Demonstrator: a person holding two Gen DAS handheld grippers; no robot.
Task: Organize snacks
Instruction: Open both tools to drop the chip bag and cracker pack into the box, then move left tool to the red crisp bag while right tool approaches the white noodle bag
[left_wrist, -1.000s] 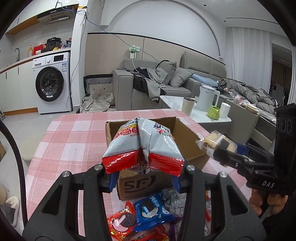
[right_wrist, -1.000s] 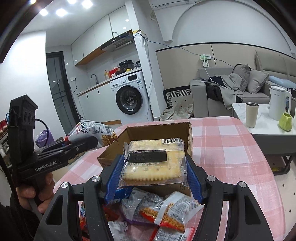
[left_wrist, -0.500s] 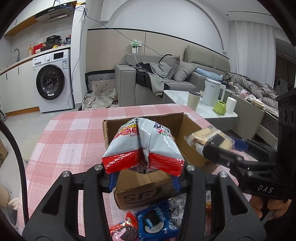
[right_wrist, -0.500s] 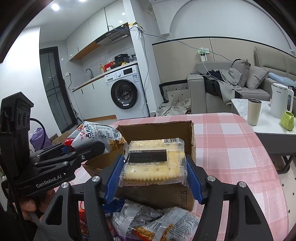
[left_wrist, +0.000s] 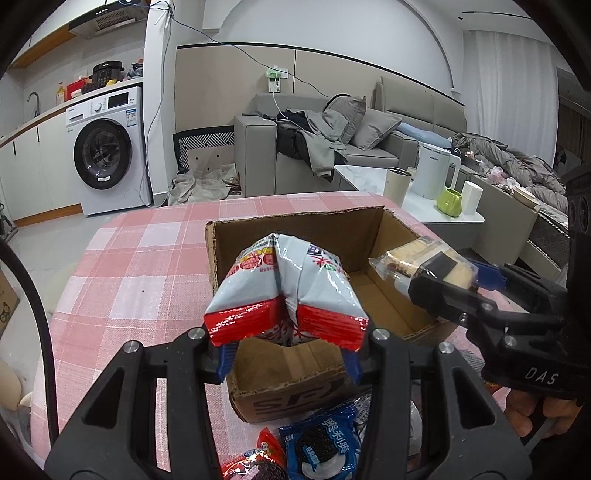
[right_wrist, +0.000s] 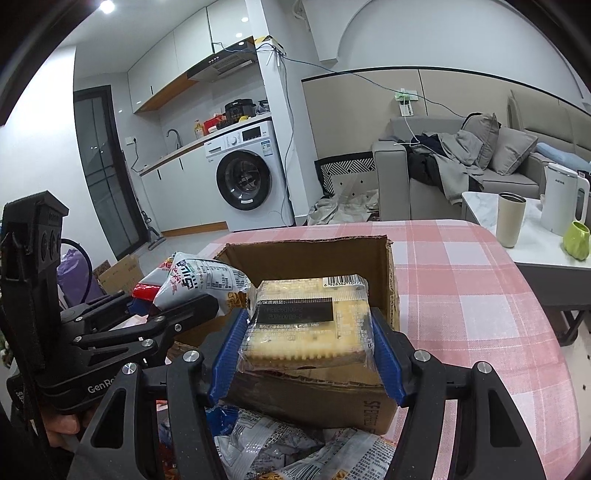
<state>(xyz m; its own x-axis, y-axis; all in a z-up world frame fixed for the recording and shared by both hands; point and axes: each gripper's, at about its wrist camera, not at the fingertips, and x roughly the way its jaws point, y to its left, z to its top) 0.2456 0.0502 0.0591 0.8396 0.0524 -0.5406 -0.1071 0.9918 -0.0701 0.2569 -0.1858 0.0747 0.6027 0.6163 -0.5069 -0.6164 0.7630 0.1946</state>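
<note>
The left gripper (left_wrist: 288, 354) pinches a red-and-white snack bag (left_wrist: 286, 291) over the open cardboard box (left_wrist: 295, 384), its seam running away from the camera. Rightward, the right gripper (right_wrist: 306, 354) clamps a clear cracker pack (right_wrist: 310, 325) lying crosswise above the box, whose visible floor is bare.

Our left claw (left_wrist: 288, 354) and right claw (right_wrist: 308, 354): black plastic frames, blue finger pads (right_wrist: 225, 358), silver screws; white lettering "DAS" and "GenRo" on the bodies; black cable.

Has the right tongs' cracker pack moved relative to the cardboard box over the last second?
Yes. In the left wrist view the cracker pack in the right tongs has come leftward, from outside the cardboard box to over its right wall and opening.
</note>
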